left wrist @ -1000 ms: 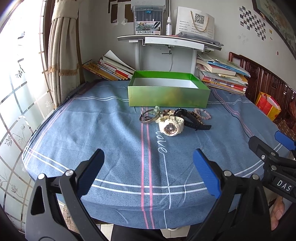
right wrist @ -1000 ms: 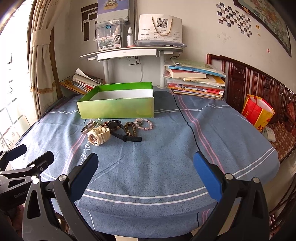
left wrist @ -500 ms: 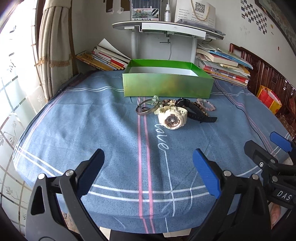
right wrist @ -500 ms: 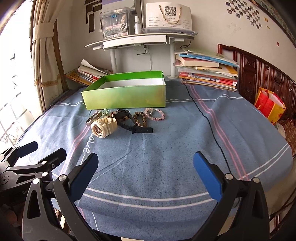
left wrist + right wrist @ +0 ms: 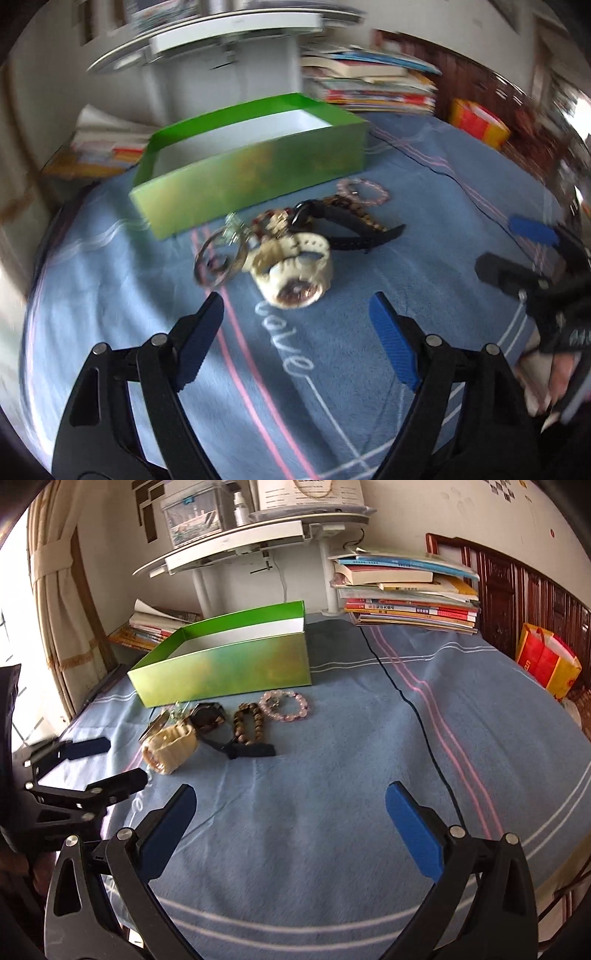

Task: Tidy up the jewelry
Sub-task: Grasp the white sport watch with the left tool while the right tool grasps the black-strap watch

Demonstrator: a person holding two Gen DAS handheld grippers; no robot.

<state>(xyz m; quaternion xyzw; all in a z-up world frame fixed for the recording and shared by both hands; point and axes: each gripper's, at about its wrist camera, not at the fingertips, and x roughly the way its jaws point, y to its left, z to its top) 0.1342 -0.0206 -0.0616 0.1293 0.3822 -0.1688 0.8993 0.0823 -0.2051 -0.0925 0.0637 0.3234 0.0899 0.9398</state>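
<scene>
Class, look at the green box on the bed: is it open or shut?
Open. The green box has no lid, and its white inner wall shows. Contents cannot be told; the floor is hidden.

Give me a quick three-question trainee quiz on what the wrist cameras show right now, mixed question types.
1. True or false: the green box already holds the cream watch.
2. Which piece lies farthest right in the right wrist view? A) metal bangle B) pink bead bracelet C) black watch
3. Fill in: the left claw stands ____, with nothing between its pads.

Key:
1. False; the watch lies on the blue cloth in front of the box.
2. B
3. open; its jaws have just been closing somewhat.
</scene>
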